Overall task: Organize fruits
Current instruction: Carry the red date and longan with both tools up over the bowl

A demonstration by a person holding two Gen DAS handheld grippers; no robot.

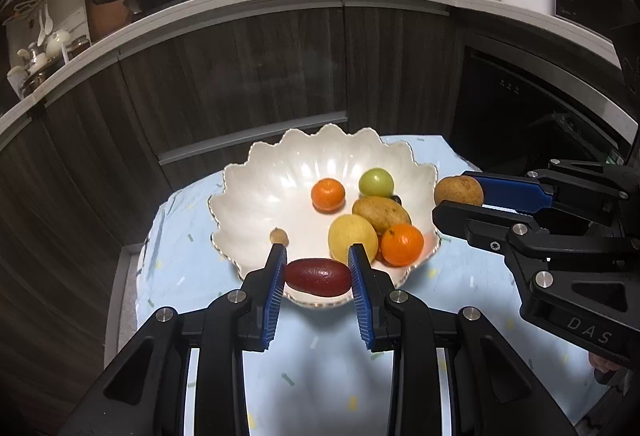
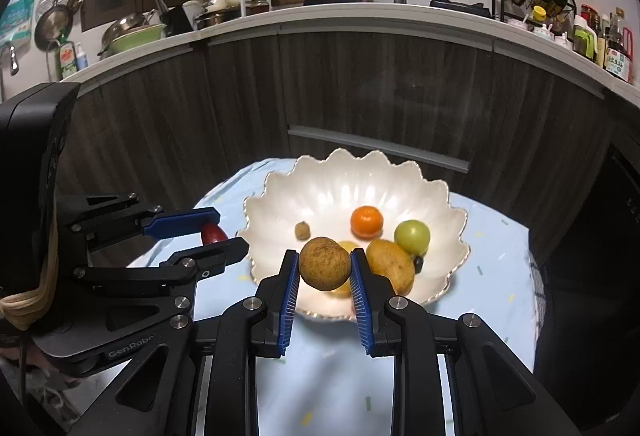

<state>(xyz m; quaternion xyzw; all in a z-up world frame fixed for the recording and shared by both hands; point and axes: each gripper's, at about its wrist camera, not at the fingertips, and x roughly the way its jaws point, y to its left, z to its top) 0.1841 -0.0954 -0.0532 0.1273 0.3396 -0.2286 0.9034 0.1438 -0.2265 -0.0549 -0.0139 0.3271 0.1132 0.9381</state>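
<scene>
Left gripper [image 1: 318, 268] clamps a red fruit [image 1: 318, 277] end to end, just above the bowl [image 1: 272, 188] rim. Right gripper [image 2: 325, 266] pinches a brown fruit [image 2: 325, 263] across its middle (firm-looking, light, likely rolls). Beyond, oranges [image 1: 328, 194], a green fruit [image 1: 376, 182] and others sit in the fragile-looking bowl.
</scene>
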